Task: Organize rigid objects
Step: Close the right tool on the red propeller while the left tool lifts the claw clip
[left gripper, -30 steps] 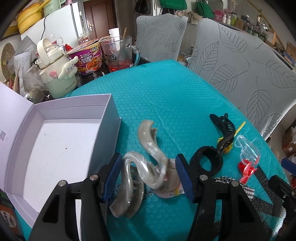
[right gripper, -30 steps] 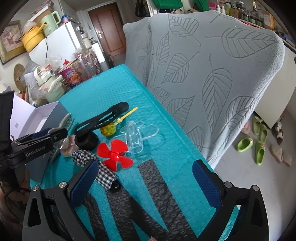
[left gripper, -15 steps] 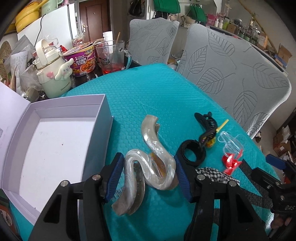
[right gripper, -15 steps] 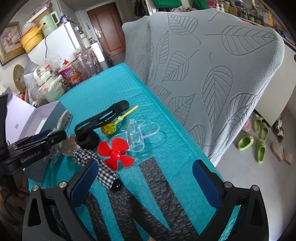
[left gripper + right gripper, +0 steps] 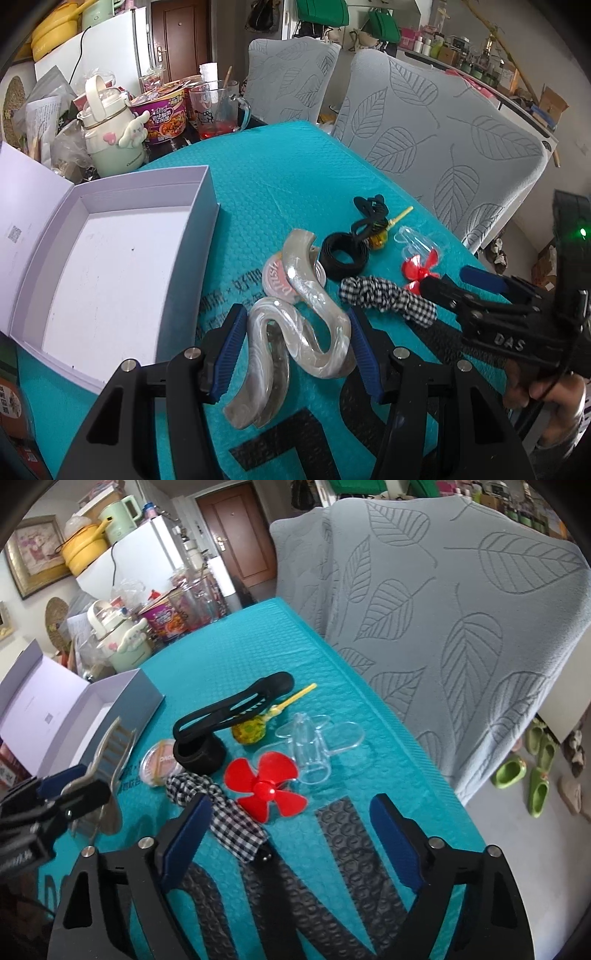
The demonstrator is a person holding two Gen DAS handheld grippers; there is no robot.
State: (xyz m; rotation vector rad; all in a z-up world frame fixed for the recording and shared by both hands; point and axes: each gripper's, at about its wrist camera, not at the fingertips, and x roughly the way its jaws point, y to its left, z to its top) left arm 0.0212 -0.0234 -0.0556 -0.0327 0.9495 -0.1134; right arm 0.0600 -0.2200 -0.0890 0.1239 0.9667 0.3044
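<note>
My left gripper (image 5: 295,339) is shut on a pearly wavy hair claw (image 5: 299,295) and holds it above the teal mat, right of the open white box (image 5: 210,206). A pink round compact (image 5: 275,280) lies under the claw. My right gripper (image 5: 291,830) is closing its jaws; one end of the checked scrunchie (image 5: 229,819) lies between them, but the pads touch nothing. Just ahead lies a red propeller (image 5: 266,786). Beyond it are a clear plastic piece (image 5: 314,746), a yellow lollipop (image 5: 251,731), a black ring (image 5: 199,755) and a long black hair clip (image 5: 236,705).
Two chairs with grey leaf-pattern covers (image 5: 443,140) stand along the table's right side. At the far end crowd a pale green bottle (image 5: 110,136), a noodle cup (image 5: 164,118) and a glass mug (image 5: 218,107). The mat's right edge (image 5: 424,746) drops to the floor.
The left gripper has risen and drawn back with the claw, which uncovers the pink compact. The right gripper's jaws have narrowed; the scrunchie and propeller look a little nearer.
</note>
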